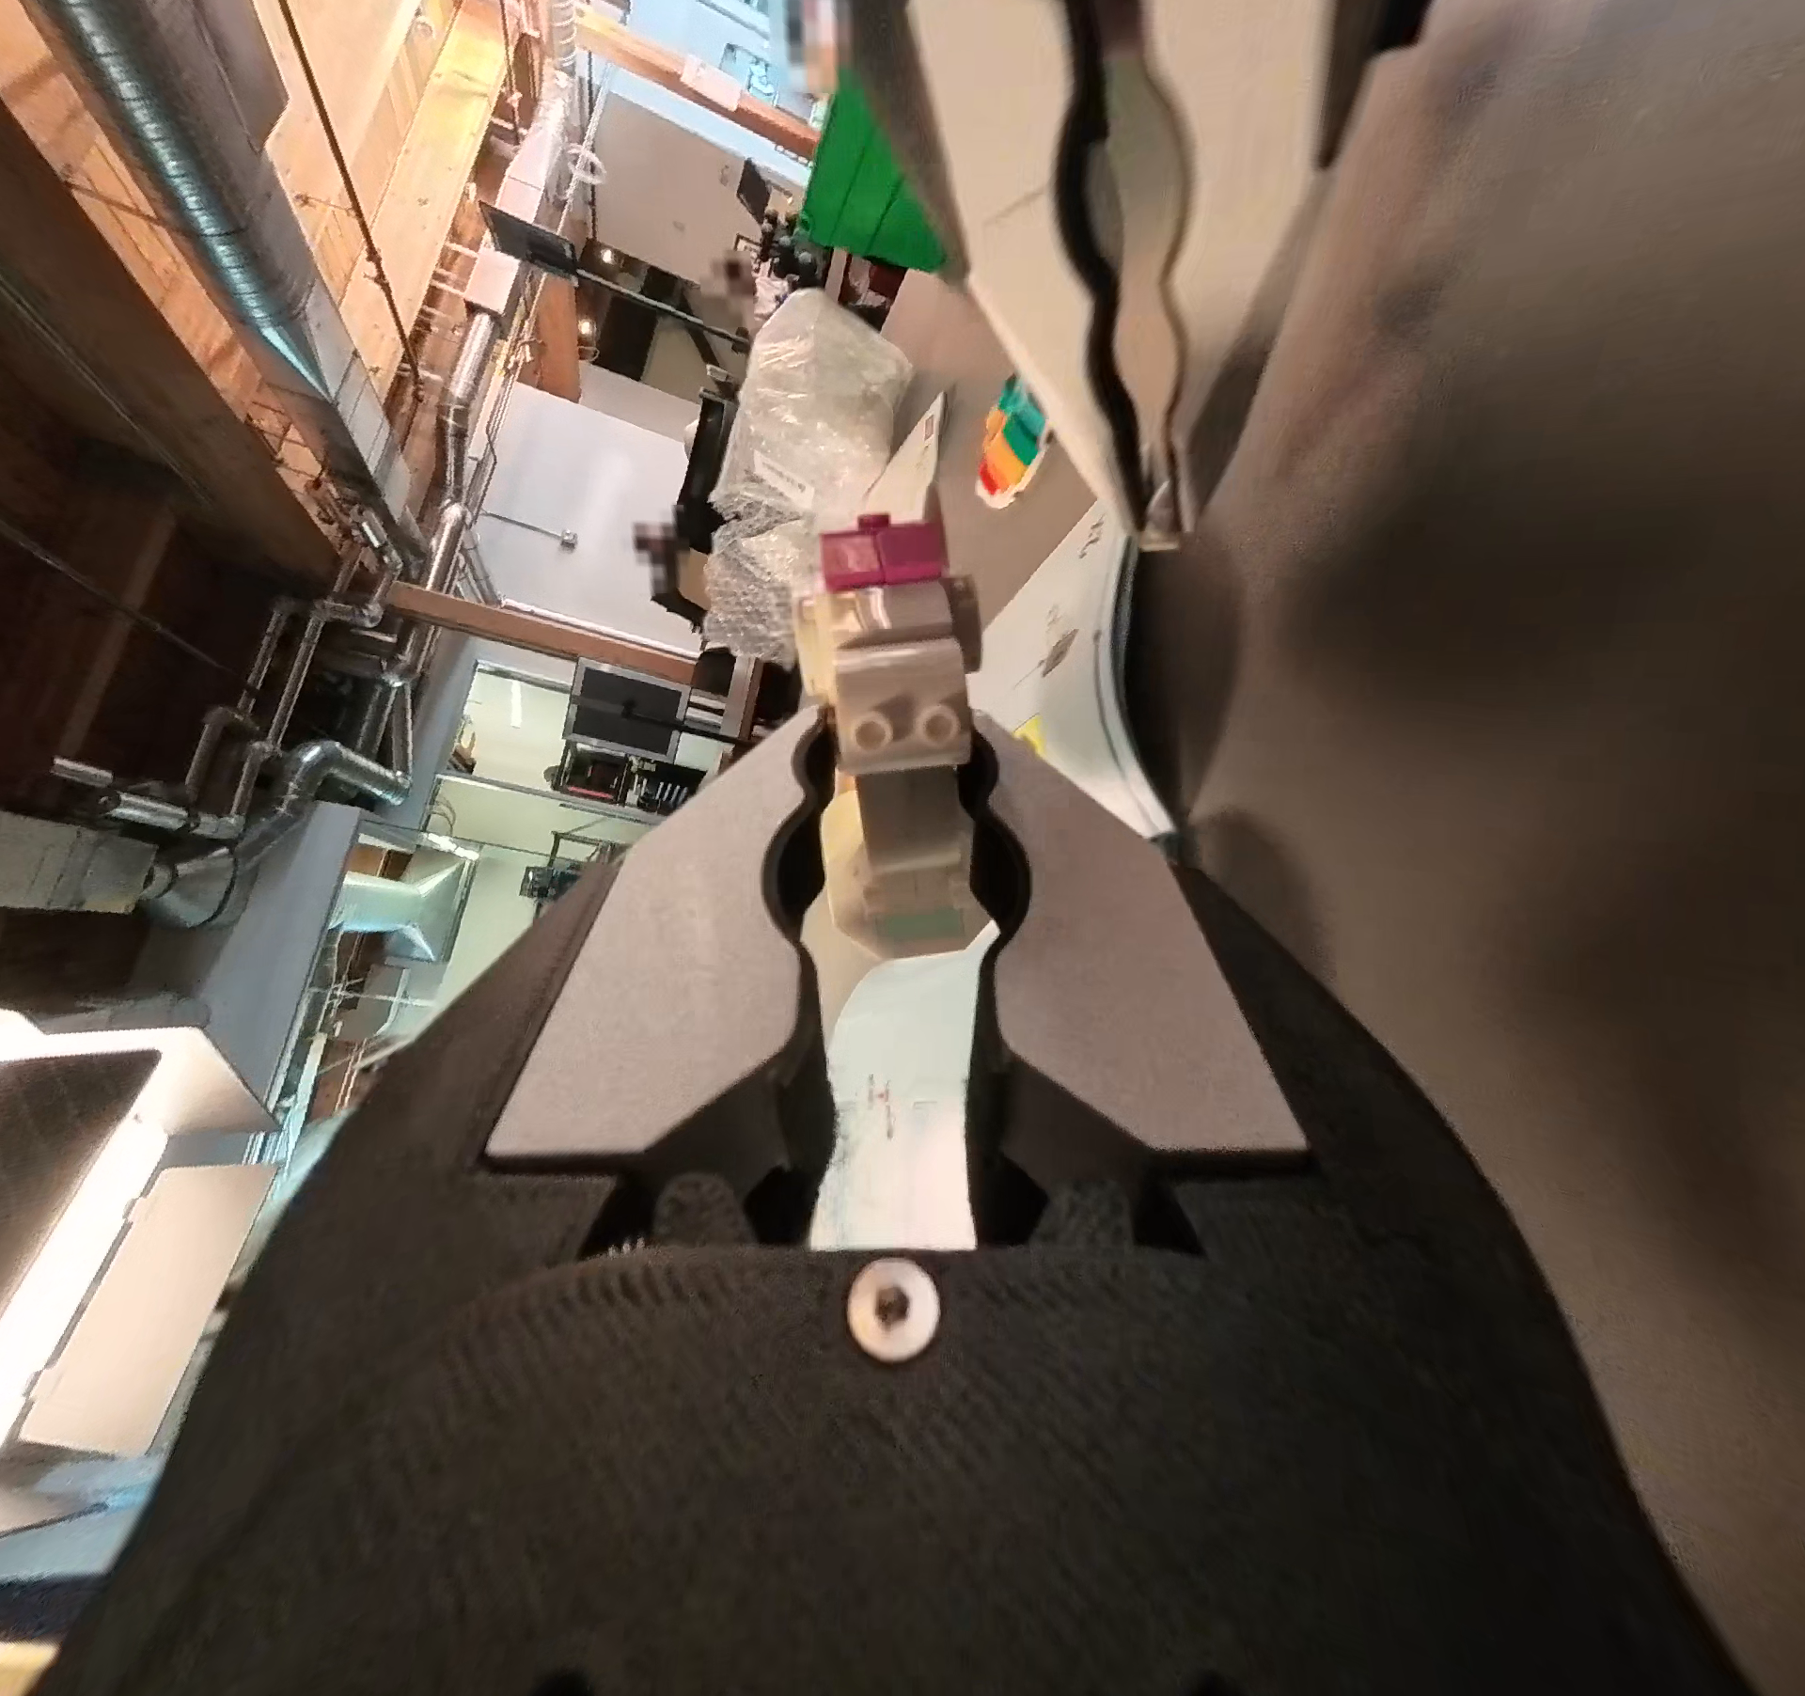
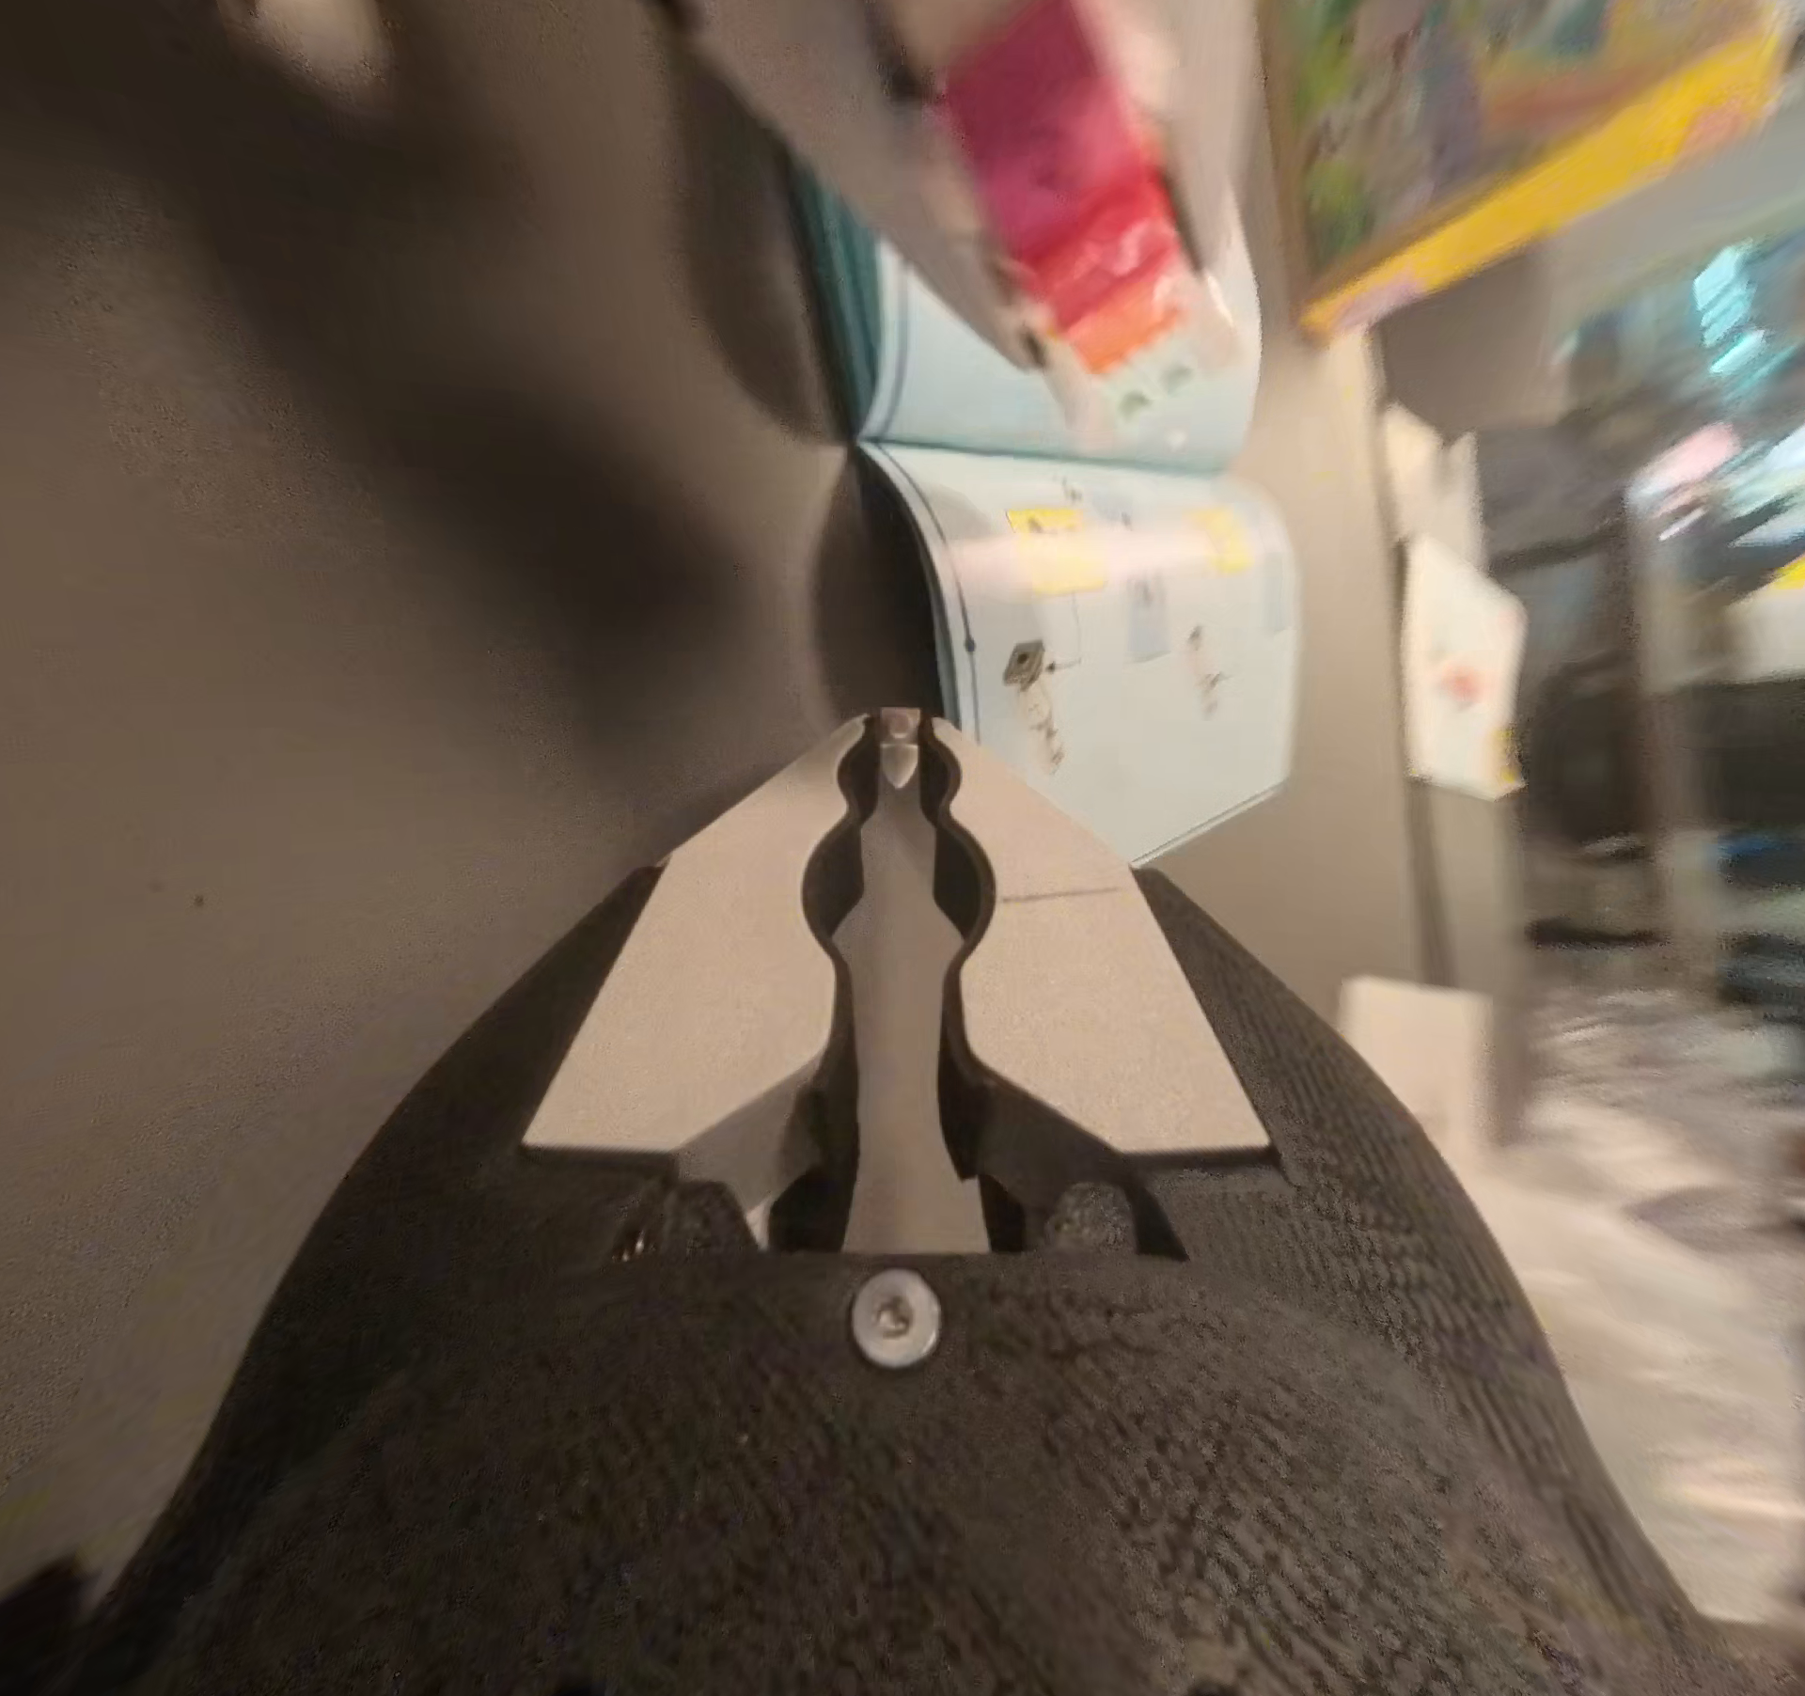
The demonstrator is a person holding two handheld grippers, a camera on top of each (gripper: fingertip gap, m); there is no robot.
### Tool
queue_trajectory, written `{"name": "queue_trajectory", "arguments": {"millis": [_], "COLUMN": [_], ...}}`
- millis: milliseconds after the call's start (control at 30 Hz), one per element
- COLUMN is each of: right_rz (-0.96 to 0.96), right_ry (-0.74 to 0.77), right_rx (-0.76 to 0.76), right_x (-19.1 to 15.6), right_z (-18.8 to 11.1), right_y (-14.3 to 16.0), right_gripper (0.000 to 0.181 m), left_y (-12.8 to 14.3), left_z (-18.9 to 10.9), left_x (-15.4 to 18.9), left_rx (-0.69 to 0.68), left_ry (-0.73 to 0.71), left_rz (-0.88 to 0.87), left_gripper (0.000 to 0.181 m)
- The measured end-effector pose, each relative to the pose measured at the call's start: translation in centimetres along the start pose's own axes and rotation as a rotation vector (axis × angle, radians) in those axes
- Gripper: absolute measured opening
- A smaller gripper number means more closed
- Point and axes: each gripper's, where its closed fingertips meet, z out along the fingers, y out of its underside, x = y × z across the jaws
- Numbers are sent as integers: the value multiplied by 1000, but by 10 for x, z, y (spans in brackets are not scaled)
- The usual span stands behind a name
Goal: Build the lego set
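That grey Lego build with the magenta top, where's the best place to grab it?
Probably the narrow grey middle of the Lego build, squeezing its two flat sides, as the left gripper does now. That leaves the magenta top and the studs exposed for adding pieces.

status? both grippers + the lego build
Left gripper shut on grey lego assembly, magenta bricks on top. Right gripper shut on small grey piece. Instruction booklet open behind; nothing between them.

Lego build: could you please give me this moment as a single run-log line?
left gripper: shut on grey lego model with magenta top | right gripper: shut on small grey piece | instruction booklet open on table
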Motion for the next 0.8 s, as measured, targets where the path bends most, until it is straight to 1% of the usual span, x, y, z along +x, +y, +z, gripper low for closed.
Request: {"name": "queue_trajectory", "arguments": {"millis": [33,67,167,200,233,300,433,500,600,633,767,800], "right_rz": [-126,-259,-783,-956,-1101,-1303,-1606,-1712,-1752,-1763,-1755,-1737], "right_ry": [54,112,200,197,171,74,-60,-142,-284,-325,-457,-490], "right_rx": [-12,-46,-291,-353,-383,-373,-333,-304,-248,-230,-182,-180], "right_x": [1,3,5,5,1,-14,-32,-39,-49,-53,-67,-70], "right_z": [-1,-3,-8,-10,-10,-10,-15,-19,-25,-28,-37,-41], "right_y": [-3,-4,10,14,15,15,7,5,1,-1,-9,-10], "right_gripper": [5,5,5,5,5,5,5,5,5,8,40,45], "left_y": [2,5,11,12,12,11,7,5,3,3,3,3], "left_z": [0,0,-1,-1,-1,-1,0,0,0,0,0,0], "left_x": [-3,-6,-13,-15,-15,-14,-10,-8,-7,-7,-7,-7], "left_rx": [-10,-18,-34,-36,-35,-31,-28,-25,-19,-19,-16,-16], "left_ry": [-15,-29,-56,-61,-61,-59,-45,-42,-39,-37,-35,-36], "left_rz": [-7,-14,-39,-48,-56,-56,-21,-10,-9,-10,-18,-22], "left_gripper": [24,24,24,24,24,24,24,24,24,24,24,24]}}
